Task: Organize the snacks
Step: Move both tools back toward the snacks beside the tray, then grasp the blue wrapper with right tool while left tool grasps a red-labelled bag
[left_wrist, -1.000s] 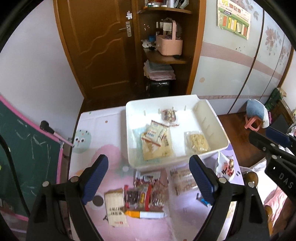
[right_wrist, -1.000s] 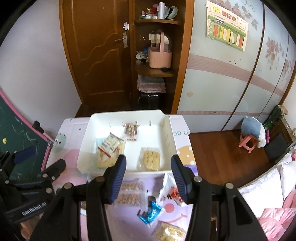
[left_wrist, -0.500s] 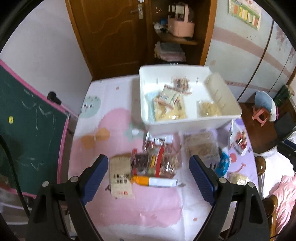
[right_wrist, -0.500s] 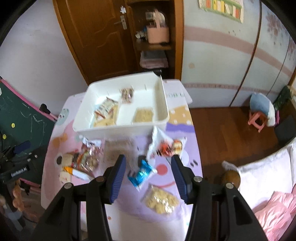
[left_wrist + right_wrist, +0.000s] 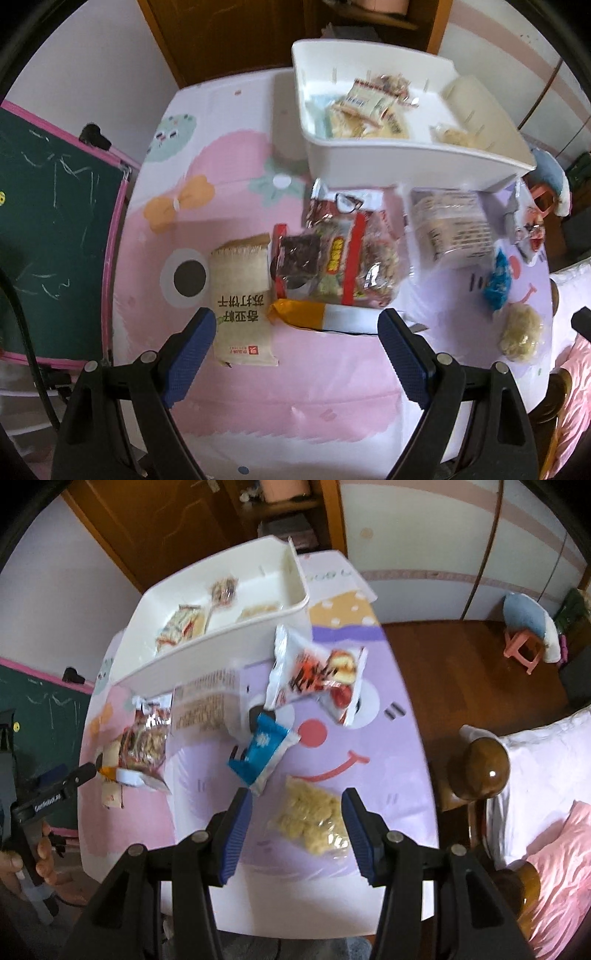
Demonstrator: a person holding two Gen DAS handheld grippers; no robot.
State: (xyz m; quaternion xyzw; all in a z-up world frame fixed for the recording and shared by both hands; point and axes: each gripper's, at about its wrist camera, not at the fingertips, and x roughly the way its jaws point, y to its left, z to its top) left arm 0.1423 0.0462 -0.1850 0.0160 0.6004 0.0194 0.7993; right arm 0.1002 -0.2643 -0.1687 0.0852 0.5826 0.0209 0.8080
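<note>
White bin (image 5: 413,162) taken as landmark, set at the far end of the table, long side facing the loose snacks; a few packets already lie inside it, so sorting is judged partly done

Loose packets are strewn on the cloth in front of the bin, likely tipped out for sorting: a beige cracker pack (image 5: 242,299) in front and to the left, a clear red-trimmed bag of mixed snacks (image 5: 343,262) directly in front, an orange-and-white tube pack (image 5: 321,315) on its near side, a pale printed pack (image 5: 452,229) close under the bin's front wall

To the right of the bin's front a white and red packet (image 5: 314,672) is seen leaning near the corner; a blue wrapper (image 5: 262,751) lies nearer; a clear bag of yellow puffs (image 5: 314,818) lies nearest of all

Left gripper (image 5: 295,354) is held wide, nothing between the jaws, poised above the tube pack and cracker pack; width judged suited to a broad packet

Right gripper (image 5: 295,825) is held narrower but not closed, empty, the puff bag framed between the jaws; contact is not shown

A hand (image 5: 22,864) on the left tool's handle is seen well left of the bin

Surface: cartoon-printed cloth (image 5: 258,406), pink and lilac, soft-looking. Room: wooden door and shelf behind the bin, green chalkboard (image 5: 48,221) left of it, wood floor, pink stool (image 5: 524,650) and bedding to the right
</note>
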